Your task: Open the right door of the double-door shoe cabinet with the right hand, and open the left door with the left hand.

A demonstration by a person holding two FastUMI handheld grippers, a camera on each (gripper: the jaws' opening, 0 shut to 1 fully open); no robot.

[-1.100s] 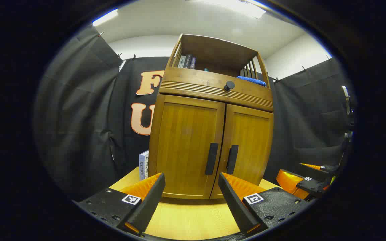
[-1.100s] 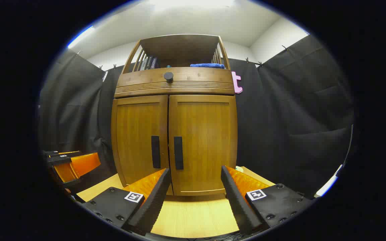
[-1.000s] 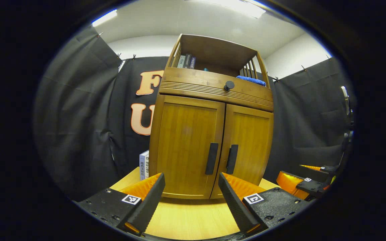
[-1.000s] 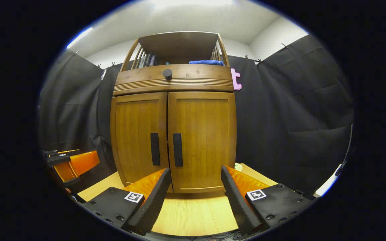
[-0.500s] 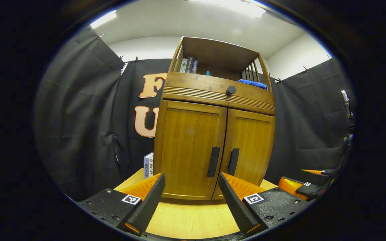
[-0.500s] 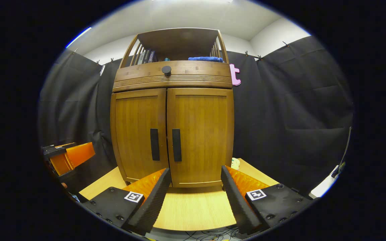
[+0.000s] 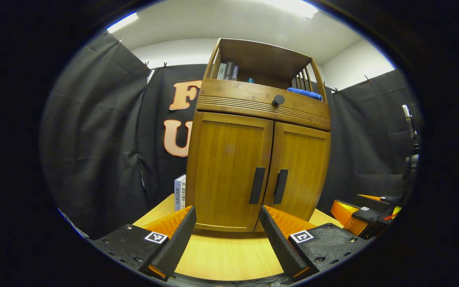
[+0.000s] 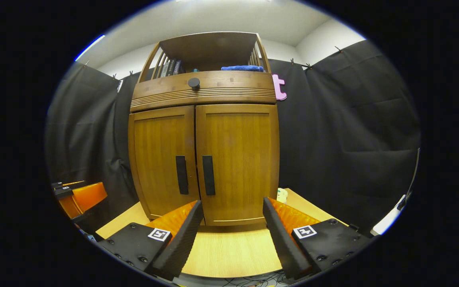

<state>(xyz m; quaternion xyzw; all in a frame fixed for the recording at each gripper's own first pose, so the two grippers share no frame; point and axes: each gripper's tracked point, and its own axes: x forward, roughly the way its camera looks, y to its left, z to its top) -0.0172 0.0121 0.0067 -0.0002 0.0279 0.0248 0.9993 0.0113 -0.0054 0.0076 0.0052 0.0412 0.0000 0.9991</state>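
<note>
On the desk (image 8: 229,251), we judge both rigid doors best gripped by their vertical handles (image 8: 208,175); both jaws spread.

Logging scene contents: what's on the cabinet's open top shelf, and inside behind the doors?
On the top shelf: upright books at left, a folded blue cloth at right, and a small teal item between, too small to identify. Both doors are shut, so the inside is hidden.
</note>
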